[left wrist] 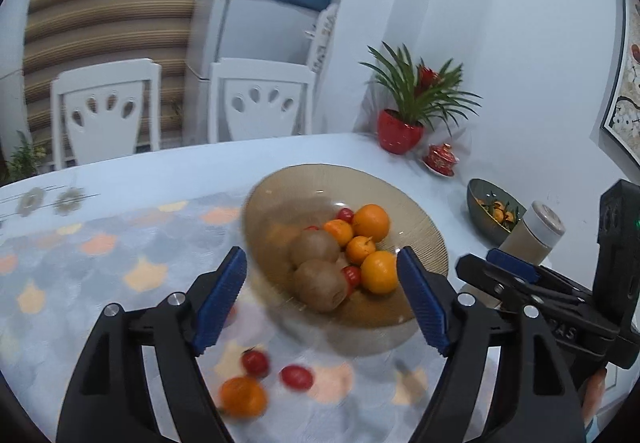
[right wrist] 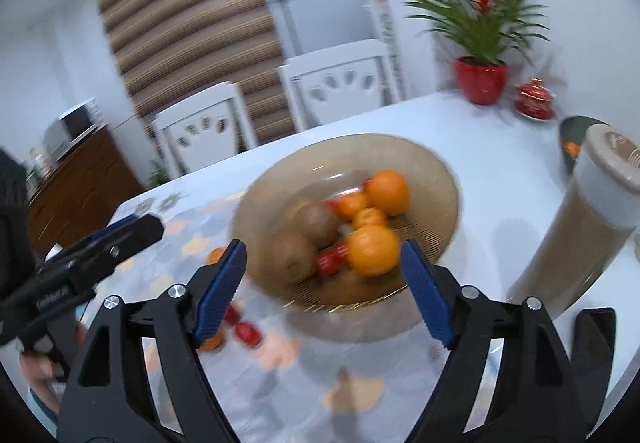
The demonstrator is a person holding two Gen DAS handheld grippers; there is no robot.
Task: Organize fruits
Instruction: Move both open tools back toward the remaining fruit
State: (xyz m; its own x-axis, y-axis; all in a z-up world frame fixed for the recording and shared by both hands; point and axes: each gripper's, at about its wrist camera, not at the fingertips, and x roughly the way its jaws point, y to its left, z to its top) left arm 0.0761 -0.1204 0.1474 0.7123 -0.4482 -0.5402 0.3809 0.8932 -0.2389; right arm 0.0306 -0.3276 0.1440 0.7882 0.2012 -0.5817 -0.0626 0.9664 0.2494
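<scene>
Currently both grippers hover over the table (left wrist: 168, 171), each with its blue-padded jaws spread wide and nothing between them. The left gripper (left wrist: 322, 299) frames the near side of the amber glass bowl (left wrist: 420, 211); the right gripper (right wrist: 324, 289) frames the same bowl from a slightly different angle. In the left wrist view the right gripper appears at the right edge, and in the right wrist view the left gripper shows at the left edge, a hand (right wrist: 38, 371) on its grip.

Bowl contents: two kiwis (left wrist: 320, 283) touching each other on the left side, a large orange (left wrist: 379, 272) at the near right, another orange (left wrist: 371, 222) further back, smaller mandarins (left wrist: 360, 249) between them, and red cherry tomatoes (left wrist: 351, 276) wedged among the rest (exact count unclear, motion blur).

Loose fruit on the patterned tablecloth (left wrist: 100, 243), near the table's front edge, just outside the bowl's near rim: one mandarin (left wrist: 243, 397) and two cherry tomatoes (left wrist: 255, 362) beside it, close together but not touching the bowl.

Toward the table's right edge: a tall lidded canister (right wrist: 580, 227), and behind it a small dark bowl (left wrist: 480, 195) holding mandarins. At the far right corner stand a potted plant (left wrist: 400, 131) in a red pot and a red lidded cup (left wrist: 442, 157).
</scene>
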